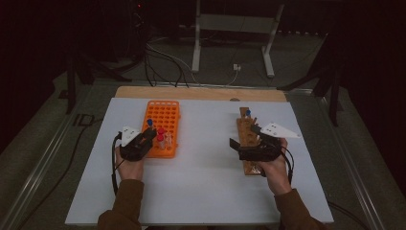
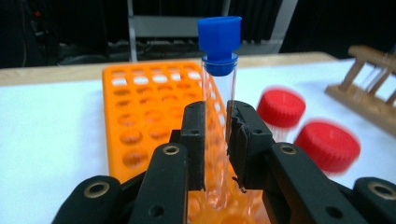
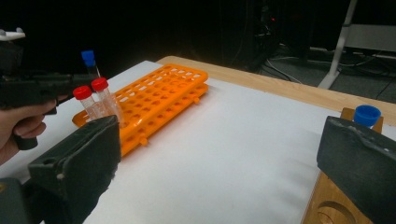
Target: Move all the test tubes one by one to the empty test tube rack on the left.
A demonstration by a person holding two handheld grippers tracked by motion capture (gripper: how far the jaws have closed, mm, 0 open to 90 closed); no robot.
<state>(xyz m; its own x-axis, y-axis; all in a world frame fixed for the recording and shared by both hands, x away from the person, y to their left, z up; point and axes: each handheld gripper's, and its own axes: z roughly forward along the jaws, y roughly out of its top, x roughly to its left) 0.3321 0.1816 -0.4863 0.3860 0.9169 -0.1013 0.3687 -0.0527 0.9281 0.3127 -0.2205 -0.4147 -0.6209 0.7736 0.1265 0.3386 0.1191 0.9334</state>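
Note:
My left gripper (image 2: 217, 116) is shut on a clear tube with a blue cap (image 2: 219, 44), held upright over the near end of the orange rack (image 2: 140, 107). I cannot tell whether its lower end sits in a hole. Two red-capped tubes (image 2: 281, 107) stand in the rack just right of it. From above, the left gripper (image 1: 147, 135) is at the rack's (image 1: 163, 115) near left corner. My right gripper (image 3: 219, 135) is open and holds nothing, over the near part of a wooden rack (image 1: 245, 129). Another blue-capped tube (image 3: 366, 115) stands at that rack's far end.
Both racks lie on a white board (image 1: 201, 177) on a wooden table (image 1: 201, 92). Between the racks the board is bare. Beyond the table are cables (image 1: 163, 57) on the floor and a white metal stand (image 1: 234, 28).

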